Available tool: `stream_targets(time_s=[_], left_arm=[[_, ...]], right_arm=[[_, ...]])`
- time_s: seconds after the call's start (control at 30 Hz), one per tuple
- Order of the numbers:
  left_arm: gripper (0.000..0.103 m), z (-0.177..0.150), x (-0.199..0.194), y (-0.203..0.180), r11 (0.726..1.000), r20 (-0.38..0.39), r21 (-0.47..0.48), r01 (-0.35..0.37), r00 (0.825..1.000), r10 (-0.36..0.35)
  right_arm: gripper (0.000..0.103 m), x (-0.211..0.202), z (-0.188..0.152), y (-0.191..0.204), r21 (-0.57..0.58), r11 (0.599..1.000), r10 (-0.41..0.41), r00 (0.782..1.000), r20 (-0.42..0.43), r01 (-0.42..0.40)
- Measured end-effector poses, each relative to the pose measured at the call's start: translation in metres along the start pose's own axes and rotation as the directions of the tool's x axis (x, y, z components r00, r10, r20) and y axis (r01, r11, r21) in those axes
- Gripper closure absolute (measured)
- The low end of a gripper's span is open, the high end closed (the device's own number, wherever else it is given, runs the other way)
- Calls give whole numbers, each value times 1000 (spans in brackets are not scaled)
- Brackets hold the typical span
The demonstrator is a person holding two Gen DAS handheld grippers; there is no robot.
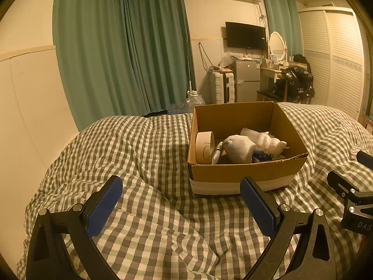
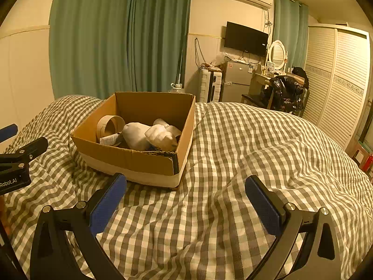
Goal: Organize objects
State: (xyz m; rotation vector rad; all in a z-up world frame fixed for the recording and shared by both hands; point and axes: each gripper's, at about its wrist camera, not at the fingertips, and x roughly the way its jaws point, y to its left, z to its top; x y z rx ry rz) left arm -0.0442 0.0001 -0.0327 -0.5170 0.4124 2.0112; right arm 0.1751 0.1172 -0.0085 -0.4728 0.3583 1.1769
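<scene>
Black curved fingers (image 1: 268, 200), blue textured pads (image 2: 109, 200) (silver screws)

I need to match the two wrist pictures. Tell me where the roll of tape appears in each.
Left wrist: the roll of tape stands on edge in the cardboard box's near-left corner, right of picture centre.
Right wrist: the roll of tape leans at the box's left side, left of picture centre.
Shared landmark: the wall television, upper right in both.

One cardboard box (image 1: 244, 170), one tape roll (image 1: 204, 147), one white sock bundle (image 1: 240, 149), one white plush toy (image 1: 271, 143), two tongs
</scene>
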Motion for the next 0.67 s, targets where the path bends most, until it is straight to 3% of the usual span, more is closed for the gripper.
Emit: stream_targets(time_s=[0.67], left_arm=[[0,0,1,4,1000,3,18,8,1000,-8]], right_arm=[[1,-1,0,0,-2,1000,-3,1000,0,3]])
